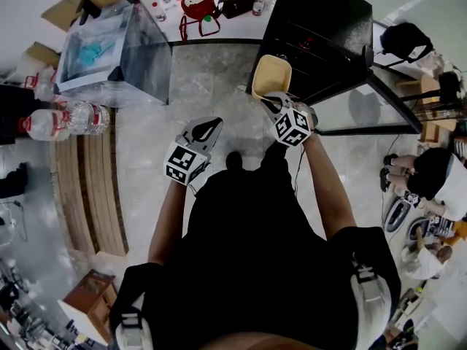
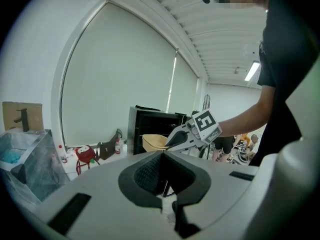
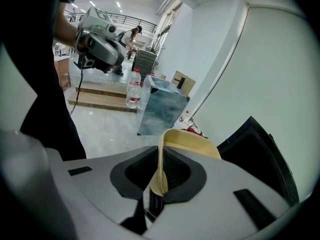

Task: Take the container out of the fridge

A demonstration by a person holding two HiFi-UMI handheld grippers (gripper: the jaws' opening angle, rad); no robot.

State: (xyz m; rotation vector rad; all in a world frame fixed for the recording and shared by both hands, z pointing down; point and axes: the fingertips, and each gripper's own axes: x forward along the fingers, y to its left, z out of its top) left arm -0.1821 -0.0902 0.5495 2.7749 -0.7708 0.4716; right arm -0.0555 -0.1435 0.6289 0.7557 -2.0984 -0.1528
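The right gripper (image 3: 159, 180) pinches only the thin side wall of the yellow container (image 3: 192, 143), which hangs in the air just outside the black fridge (image 1: 321, 28), above the floor. With so narrow an edge hold, a swing could make it pivot, slip and drop. The left gripper (image 2: 161, 170) is closed on nothing and gives no support.

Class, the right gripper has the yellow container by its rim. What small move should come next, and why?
Probably ease the right gripper back toward the body: its jaws clamp the rim of the yellow container, which hangs close to the black fridge. The left gripper is shut, empty.
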